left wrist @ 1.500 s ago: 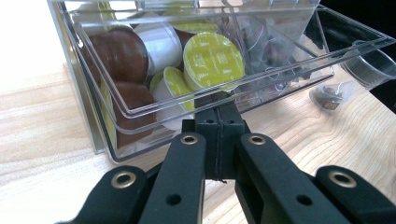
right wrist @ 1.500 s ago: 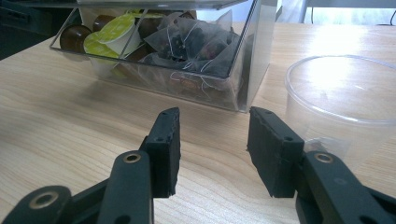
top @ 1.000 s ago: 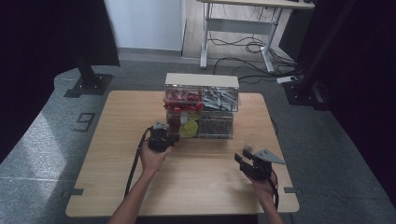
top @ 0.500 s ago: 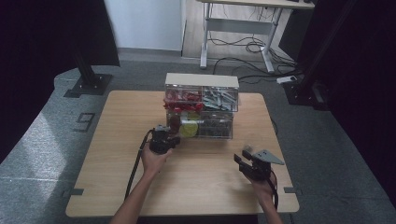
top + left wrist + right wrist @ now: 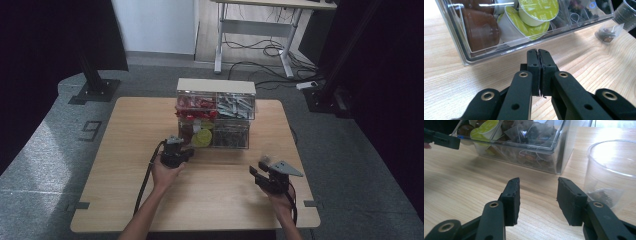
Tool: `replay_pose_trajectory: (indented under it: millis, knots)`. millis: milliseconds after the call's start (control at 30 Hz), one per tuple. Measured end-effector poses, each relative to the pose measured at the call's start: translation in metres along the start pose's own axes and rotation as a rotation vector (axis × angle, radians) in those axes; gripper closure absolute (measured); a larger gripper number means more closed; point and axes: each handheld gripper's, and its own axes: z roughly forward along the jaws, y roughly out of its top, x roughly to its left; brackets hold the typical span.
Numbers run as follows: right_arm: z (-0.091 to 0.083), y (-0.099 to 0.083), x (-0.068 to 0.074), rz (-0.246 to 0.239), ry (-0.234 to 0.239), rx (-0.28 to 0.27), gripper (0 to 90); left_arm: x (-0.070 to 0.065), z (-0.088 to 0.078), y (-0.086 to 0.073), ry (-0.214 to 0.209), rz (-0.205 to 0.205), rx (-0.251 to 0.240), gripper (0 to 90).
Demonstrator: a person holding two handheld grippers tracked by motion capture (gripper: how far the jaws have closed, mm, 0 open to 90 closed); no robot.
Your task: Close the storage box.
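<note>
Two hand-held grippers [image 5: 181, 154] [image 5: 260, 172], one clear organiser [image 5: 215, 112], one plastic cup [image 5: 610, 172]

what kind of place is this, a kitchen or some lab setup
Most likely a lab or recording studio, not a kitchen: a lone wooden table on grey floor, black curtains around it, and a desk frame with loose cables behind. A clear organiser holds coffee capsules.

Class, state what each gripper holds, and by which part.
Nothing is held. The left gripper is shut on nothing, the right gripper open over bare table.
</note>
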Motion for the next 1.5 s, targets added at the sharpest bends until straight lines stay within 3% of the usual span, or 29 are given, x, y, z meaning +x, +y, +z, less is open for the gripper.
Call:
replay_pose_trajectory:
  millis: [200, 467, 867, 1100, 1500]
  knots:
    - [0.002, -0.001, 0.002, -0.014, 0.012, 0.009, 51.4, -0.003, -0.004, -0.006, 0.008, 0.025, -0.007, 84.7]
    - [0.000, -0.002, 0.001, -0.010, 0.021, 0.009, 48.6, -0.004, -0.014, -0.019, 0.028, 0.063, -0.023, 67.6]
    - [-0.009, -0.010, 0.001, -0.022, 0.025, 0.014, 45.9, -0.012, -0.040, -0.058, 0.043, 0.103, -0.042, 51.6]
    - [-0.017, -0.016, 0.000, -0.025, 0.028, 0.014, 45.1, -0.015, -0.053, -0.083, 0.075, 0.126, -0.019, 47.4]
    - [-0.032, -0.034, 0.002, -0.016, 0.016, 0.026, 43.8, 0.001, -0.067, -0.106, 0.114, 0.095, -0.025, 46.4]
